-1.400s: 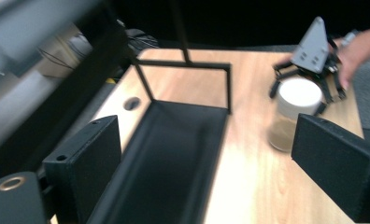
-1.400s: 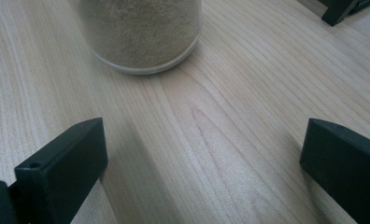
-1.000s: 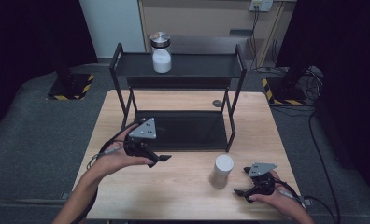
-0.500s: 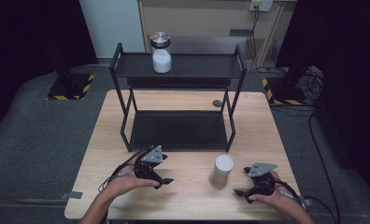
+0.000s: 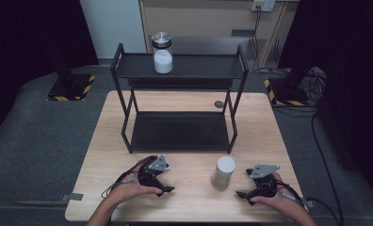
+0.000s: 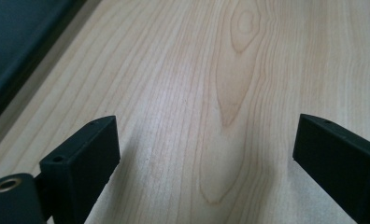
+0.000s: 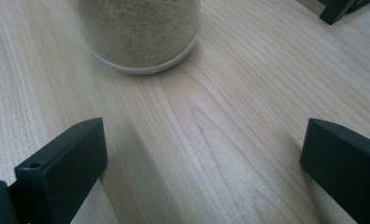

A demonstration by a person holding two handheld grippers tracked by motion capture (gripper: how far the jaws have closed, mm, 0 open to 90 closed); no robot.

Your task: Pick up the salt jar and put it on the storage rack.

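Note:
A jar with a white lid [image 5: 223, 170] stands on the wooden table [image 5: 189, 202], between my two grippers. My left gripper [image 5: 166, 181] rests low on the table to the jar's left, jaws open. Only bare wood lies between its jaws [image 6: 206, 140]. To the right of the jar is my right gripper [image 5: 243, 183], pointing at it with jaws open. The right gripper [image 7: 204, 144] holds nothing, and the jar of pale powder [image 7: 141, 32] stands just ahead of it. A second jar with a silver lid [image 5: 162, 52] sits on the top of the black shelf [image 5: 180, 70].
The black two-level shelf stands across the middle of the table, and its lower deck [image 5: 177, 132] is bare. The shelf's dark edge [image 6: 15, 42] runs at the upper left of the left gripper view. A small dark disc [image 5: 218, 104] lies behind the shelf.
My left gripper has come down and toward the table's front edge, from in front of the lower shelf to the tabletop. The right gripper and the white-lidded jar have stayed still.

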